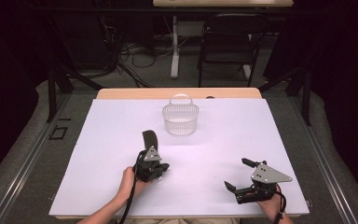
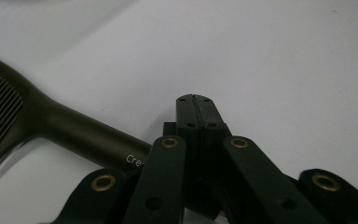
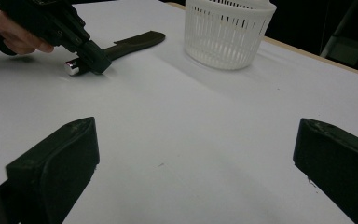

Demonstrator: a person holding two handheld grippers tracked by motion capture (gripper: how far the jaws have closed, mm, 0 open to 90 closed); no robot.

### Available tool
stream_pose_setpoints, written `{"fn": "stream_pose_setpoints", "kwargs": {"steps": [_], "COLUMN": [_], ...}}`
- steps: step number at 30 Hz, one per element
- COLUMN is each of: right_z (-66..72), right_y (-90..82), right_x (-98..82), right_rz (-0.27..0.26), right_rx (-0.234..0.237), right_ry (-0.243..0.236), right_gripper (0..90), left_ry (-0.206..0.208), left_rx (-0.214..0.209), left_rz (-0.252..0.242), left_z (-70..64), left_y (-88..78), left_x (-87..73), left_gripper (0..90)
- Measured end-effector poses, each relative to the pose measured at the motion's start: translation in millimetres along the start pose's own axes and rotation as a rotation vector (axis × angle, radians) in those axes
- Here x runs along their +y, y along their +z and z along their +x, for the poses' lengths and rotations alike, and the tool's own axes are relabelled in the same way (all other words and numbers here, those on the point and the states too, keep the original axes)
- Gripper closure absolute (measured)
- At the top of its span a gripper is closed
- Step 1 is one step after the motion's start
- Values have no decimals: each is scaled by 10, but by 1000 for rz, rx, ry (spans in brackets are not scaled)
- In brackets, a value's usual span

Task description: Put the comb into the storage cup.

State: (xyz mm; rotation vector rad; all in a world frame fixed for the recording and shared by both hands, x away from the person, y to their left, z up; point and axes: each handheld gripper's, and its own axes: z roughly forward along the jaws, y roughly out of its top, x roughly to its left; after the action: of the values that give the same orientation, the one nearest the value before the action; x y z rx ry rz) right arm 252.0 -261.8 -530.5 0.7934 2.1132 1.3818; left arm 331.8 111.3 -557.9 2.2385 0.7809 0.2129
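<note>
Sitting bare on table — white basket

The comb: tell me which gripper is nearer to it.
Left. The left gripper sits right beside the comb, its shut jaws next to the handle. The right gripper rests far off near the table's front right corner, jaws open.
</note>
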Motion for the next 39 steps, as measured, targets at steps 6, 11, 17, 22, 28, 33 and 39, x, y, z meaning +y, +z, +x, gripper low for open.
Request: {"fn": "stream_pose_setpoints", "kwargs": {"steps": [6,11,17,22,28,33,39], "right_z": [-2,-2,-2,-3,-2,-1,-2], "right_y": [1,8,2,-7,-9,-9,-5], "right_x": [-2,-4,-1,0,0,1,0], "right_rz": [1,0,2,2,2,4,4], "right_rx": [0,2,3,-2,-2,0,0], "right_ry": [-1,3,-2,-2,0,-1,-3], "right_gripper": [0,0,0,0,0,0,0], "left_ry": [0,-7,-13,-18,-21,-18,-22], "left_rx": [-5,-3,-3,0,4,4,12], "left_rz": [7,10,14,19,32,45,50], "left_z": [9,8,10,23,32,29,42], "left_y": [-22,-27,-40,-67,-85,-101,-115], "left_x": [-5,-19,-39,-47,-71,-79,-85], "left_gripper": [900,900,900,900,900,900,900]}}
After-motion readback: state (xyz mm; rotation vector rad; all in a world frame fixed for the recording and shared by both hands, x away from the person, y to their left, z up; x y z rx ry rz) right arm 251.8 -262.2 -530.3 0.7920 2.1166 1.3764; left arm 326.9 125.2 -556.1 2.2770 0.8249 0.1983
